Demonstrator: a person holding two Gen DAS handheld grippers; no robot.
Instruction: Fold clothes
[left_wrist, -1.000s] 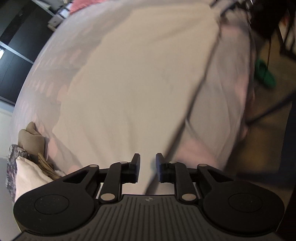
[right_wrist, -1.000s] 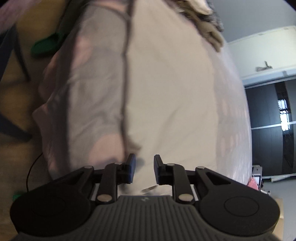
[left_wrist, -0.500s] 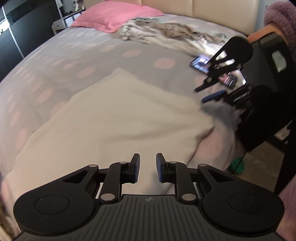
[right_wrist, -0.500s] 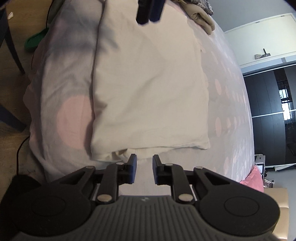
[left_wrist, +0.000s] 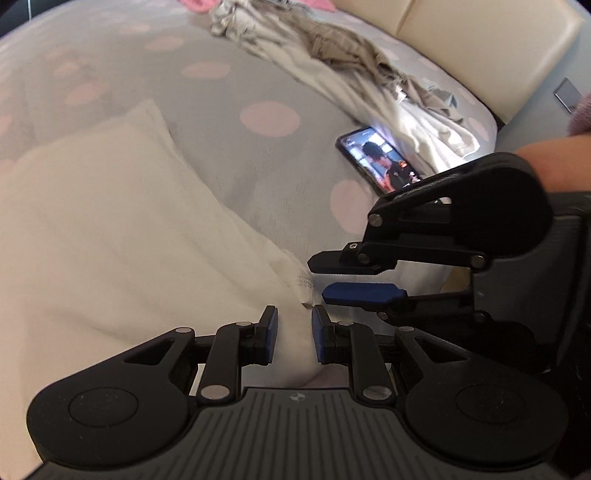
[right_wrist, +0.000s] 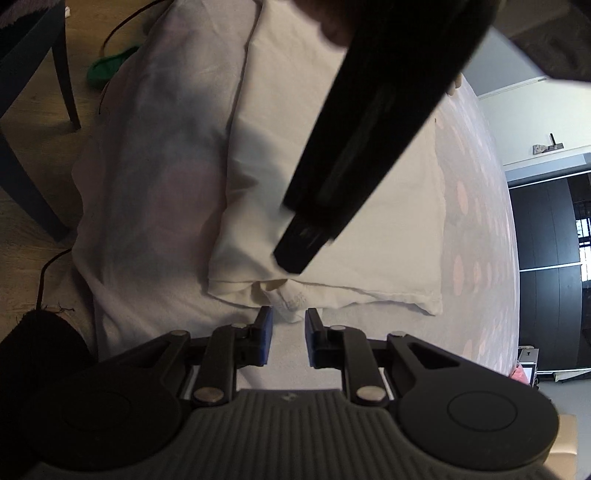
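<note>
Both grippers converge on one corner of the garment. Left gripper (left_wrist: 294, 334): jaws slightly apart, blue pads on either side of a fold of white fabric, not visibly pressing it. Right gripper (right_wrist: 287, 334): jaws likewise slightly apart, fingertips just short of the stitched hem, nothing between them; in the left wrist view it enters from the right, turned on its side.

Room, largest first. Bed (left_wrist: 229, 155): covered by a grey sheet with pale pink dots, which fills most of both views. Cream padded headboard (left_wrist: 476, 48): stands at the far end. Wooden floor (right_wrist: 26, 236): borders the near side of the bed, with a dark furniture leg (right_wrist: 64, 77), a thin cable and a green object (right_wrist: 107, 68) on it. Dark wardrobe doors (right_wrist: 546, 251): against the far wall.

White folded garment (right_wrist: 376, 229): lies flat near the bed's edge, stitched hem corner toward the grippers. Heap of unfolded beige and grey clothes (left_wrist: 343, 62): lies near the headboard, well apart from the garment. Phone (left_wrist: 380, 158): lit screen up, just beside that heap.
</note>
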